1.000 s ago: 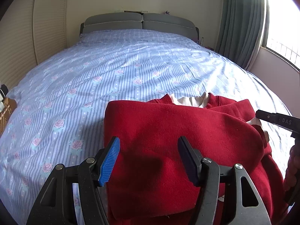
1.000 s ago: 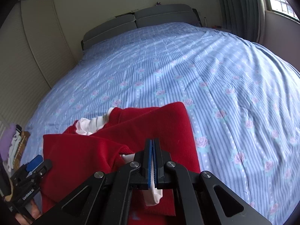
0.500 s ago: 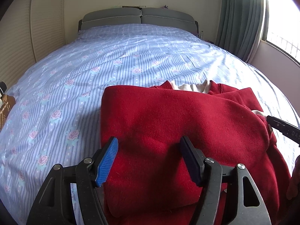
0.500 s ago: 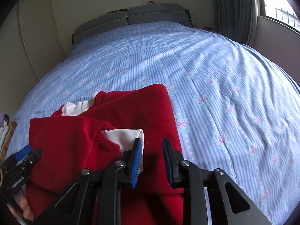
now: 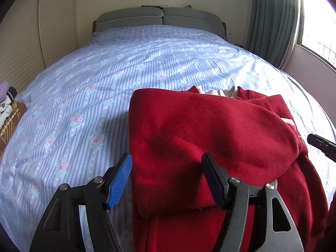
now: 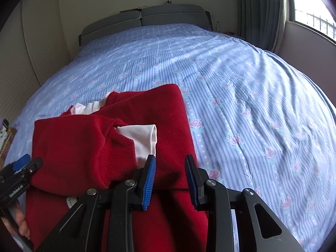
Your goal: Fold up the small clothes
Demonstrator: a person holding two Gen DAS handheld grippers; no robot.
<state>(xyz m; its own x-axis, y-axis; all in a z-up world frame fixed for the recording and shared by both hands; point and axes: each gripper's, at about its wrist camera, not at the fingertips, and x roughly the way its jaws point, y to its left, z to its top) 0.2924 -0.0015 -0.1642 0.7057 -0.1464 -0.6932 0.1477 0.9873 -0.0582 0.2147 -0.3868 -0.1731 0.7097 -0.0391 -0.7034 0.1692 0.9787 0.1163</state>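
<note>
Here's the red sweater (image 5: 210, 138) spread on the blue striped, rose-printed bedsheet (image 5: 88, 96), filling the 6 o'clock half of the left wrist view, both sleeves folded across the body. The left gripper (image 5: 168, 180) hangs just over the near edge of that fold with its jaws spread wide, nothing between them, blue pad (image 5: 119, 180) at 7 o'clock. At 3 o'clock the tip of the right gripper (image 5: 321, 145) pokes in beside the sweater.

Over to the right wrist view: the right gripper (image 6: 170, 178) is parted too, empty, fingers over the sweater's right half (image 6: 163, 113). Just beside its left finger, at 9 o'clock from it, lies the ribbed red cuff (image 6: 117, 147) with a white inner cuff (image 6: 142, 138) sticking out. A white collar (image 6: 90, 107) peeks out at 11 o'clock. The grey headboard (image 6: 142, 20) sits at 12.
</note>
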